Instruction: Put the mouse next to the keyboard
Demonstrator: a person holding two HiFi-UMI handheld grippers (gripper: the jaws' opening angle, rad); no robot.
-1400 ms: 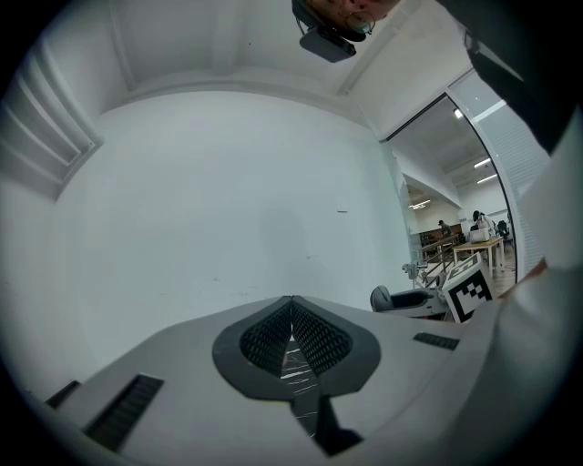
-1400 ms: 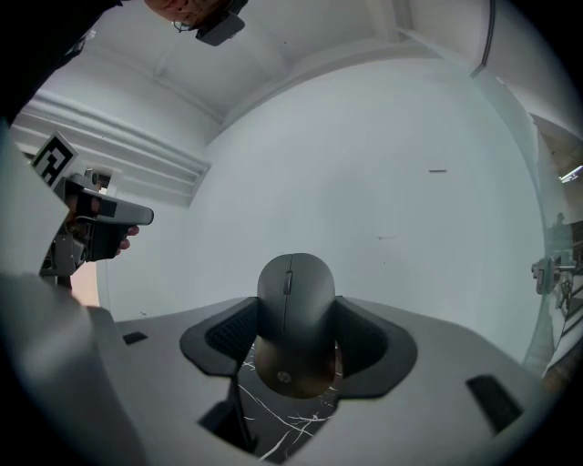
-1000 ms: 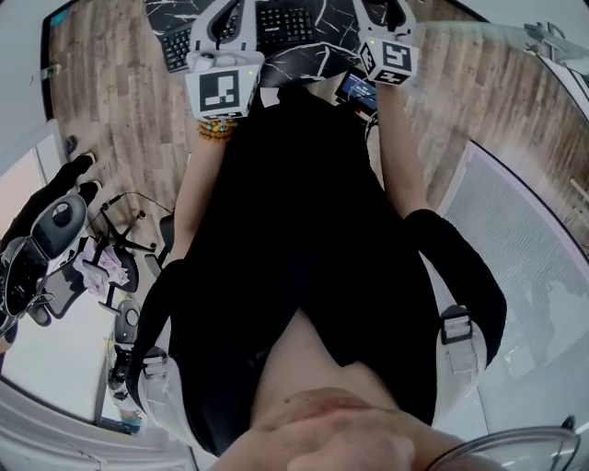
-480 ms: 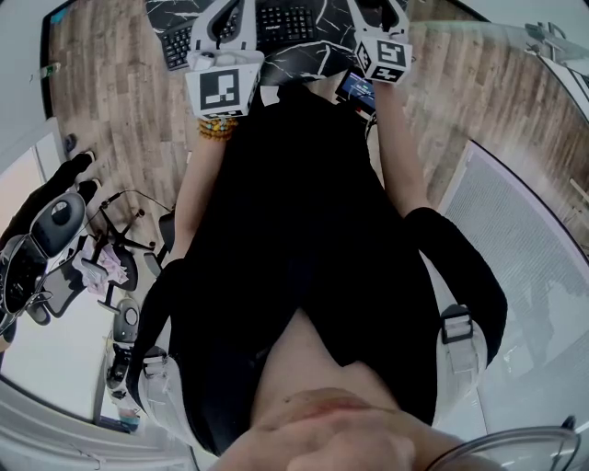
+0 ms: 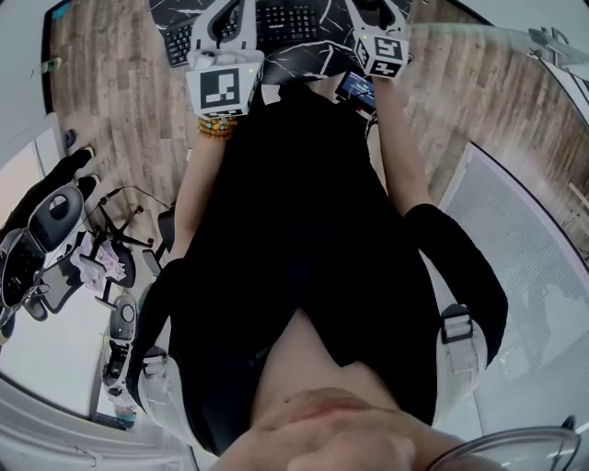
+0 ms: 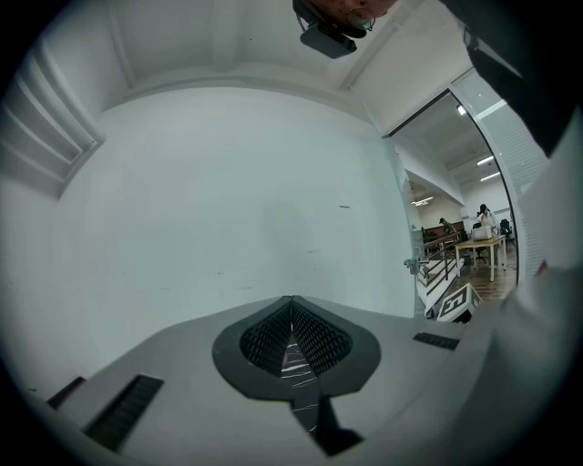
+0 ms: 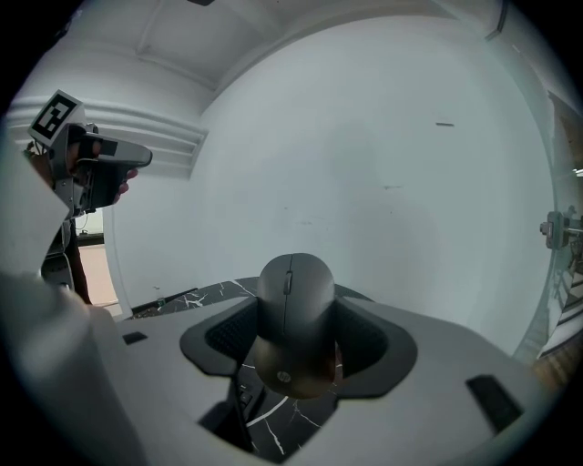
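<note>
Right gripper (image 7: 293, 329) clamps a dark grey mouse (image 7: 293, 291) above a black marbled desk (image 7: 273, 423). Left gripper (image 6: 293, 339) is closed, empty. White wall (image 7: 364, 182) ahead, wood floor (image 5: 101, 92) below

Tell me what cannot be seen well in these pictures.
The keyboard: head view, cut off by the top edge.
The mouse: head view, hidden behind the right tongs.
The desk mat: right gripper view, mostly covered by the mouse and tongs.
</note>
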